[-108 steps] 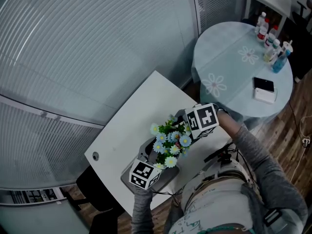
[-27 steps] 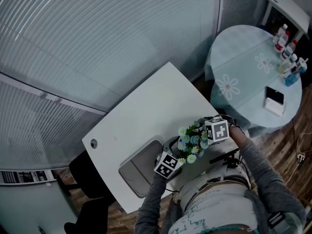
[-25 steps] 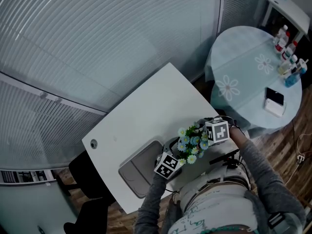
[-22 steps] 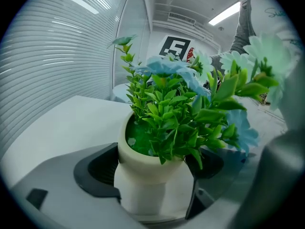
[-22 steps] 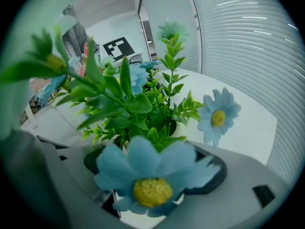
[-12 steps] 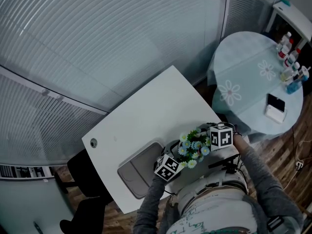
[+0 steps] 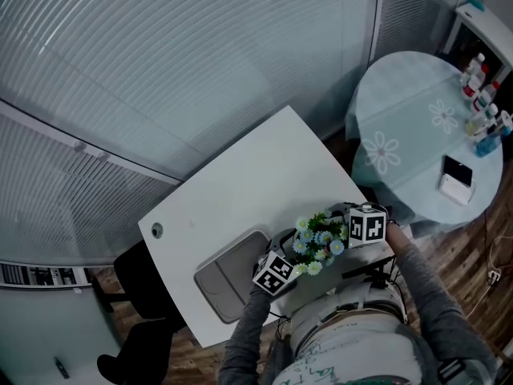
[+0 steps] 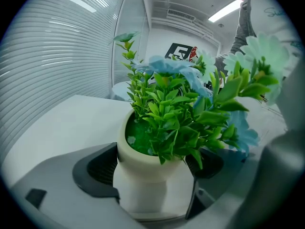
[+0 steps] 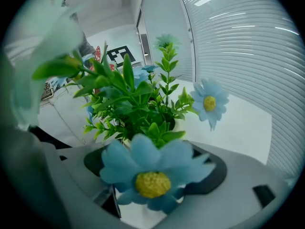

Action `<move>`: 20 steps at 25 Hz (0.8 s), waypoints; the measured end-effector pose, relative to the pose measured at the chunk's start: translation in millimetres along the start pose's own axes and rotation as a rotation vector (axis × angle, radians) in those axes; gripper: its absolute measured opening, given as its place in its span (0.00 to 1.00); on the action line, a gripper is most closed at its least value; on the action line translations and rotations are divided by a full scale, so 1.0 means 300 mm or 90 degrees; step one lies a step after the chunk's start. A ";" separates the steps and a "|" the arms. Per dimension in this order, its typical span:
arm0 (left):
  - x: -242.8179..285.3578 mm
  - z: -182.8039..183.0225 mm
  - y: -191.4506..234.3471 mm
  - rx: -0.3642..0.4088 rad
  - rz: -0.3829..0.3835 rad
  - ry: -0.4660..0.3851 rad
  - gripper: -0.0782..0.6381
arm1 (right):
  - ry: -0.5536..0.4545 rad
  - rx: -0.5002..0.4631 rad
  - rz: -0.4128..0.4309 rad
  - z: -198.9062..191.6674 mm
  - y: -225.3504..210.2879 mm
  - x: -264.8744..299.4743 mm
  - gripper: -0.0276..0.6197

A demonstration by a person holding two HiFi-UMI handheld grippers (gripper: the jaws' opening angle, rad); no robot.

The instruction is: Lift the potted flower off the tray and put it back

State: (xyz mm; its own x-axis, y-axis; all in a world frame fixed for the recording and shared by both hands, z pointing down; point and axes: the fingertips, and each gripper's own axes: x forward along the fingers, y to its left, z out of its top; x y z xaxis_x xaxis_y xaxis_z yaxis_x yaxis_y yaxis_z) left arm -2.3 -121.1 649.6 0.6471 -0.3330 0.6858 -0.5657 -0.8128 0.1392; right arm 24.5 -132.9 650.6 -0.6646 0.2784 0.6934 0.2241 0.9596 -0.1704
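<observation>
**Potted flower gripped from both sides, just off the tray**

The potted flower [image 7: 318,239], a cream pot of green leaves and pale blue daisies, sits off the flat grey rectangular tray [image 7: 228,277]. It is just beside the tray's right end and close to the near edge of the white rectangular bench [image 7: 256,175]. Whether its base touches the bench cannot be made out.

The left gripper [image 8: 151,173] pinches the pot's narrow neck, with a dark pad against each side. The right gripper [image 9: 152,168] closes on the same pot from the opposite side, though a large blue daisy covers much of the contact. In the head view the two marker cubes flank the blooms.

The tray lies along the bench's near edge, left of the pot. Open white surface stretches from the pot to the bench's far edges, below slatted blinds [image 7: 200,54]. A round table [image 7: 417,119] with a pale blue cloth stands beyond the bench's right corner, well apart.
</observation>
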 end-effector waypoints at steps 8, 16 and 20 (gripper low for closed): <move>-0.031 -0.014 -0.003 -0.005 0.036 0.003 0.73 | -0.014 0.028 -0.029 -0.012 -0.003 -0.006 0.62; -0.051 -0.020 -0.010 -0.036 0.063 -0.014 0.73 | -0.012 0.038 -0.046 -0.035 -0.003 -0.025 0.62; -0.070 -0.025 -0.004 -0.044 0.080 -0.017 0.73 | -0.022 0.047 -0.059 -0.024 0.002 -0.057 0.62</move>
State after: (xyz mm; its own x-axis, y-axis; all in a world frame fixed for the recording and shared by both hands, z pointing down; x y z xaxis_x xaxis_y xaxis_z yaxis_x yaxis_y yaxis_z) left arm -19.1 -109.6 640.3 0.5818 -0.4428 0.6822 -0.6764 -0.7292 0.1035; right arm 41.1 -137.4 643.6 -0.7049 0.1889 0.6837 0.1082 0.9813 -0.1595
